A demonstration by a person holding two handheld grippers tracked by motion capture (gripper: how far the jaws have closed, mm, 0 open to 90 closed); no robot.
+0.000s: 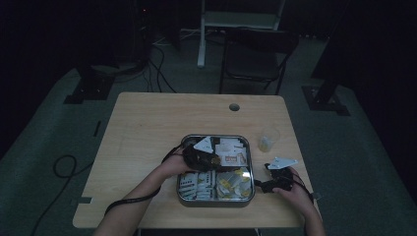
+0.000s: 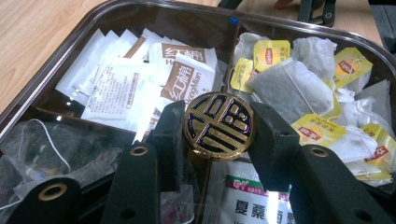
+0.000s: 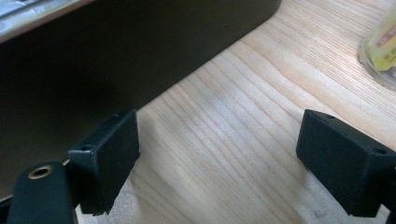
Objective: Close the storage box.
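Left tongs point(image 2: 218, 135) clench the gold knob point(image 2: 218, 126); right tongs point(image 3: 219, 163) gape beside the tray wall point(image 3: 116, 51).

Both forearms are coming in from the bottom edge of the high view, angling toward each other.

Left hand point(image 1: 173, 166) is reaching forward and right, wrist fairly straight, holding the left gripper point(image 2: 217, 128). Its black jaws are pressing in from both sides on a round gold knob point(image 2: 218, 126).

Right hand point(image 1: 291, 191) is sitting low, closer to the person, carrying the right gripper point(image 3: 219, 154). Its jaws are standing wide apart, pointing down at a slant.
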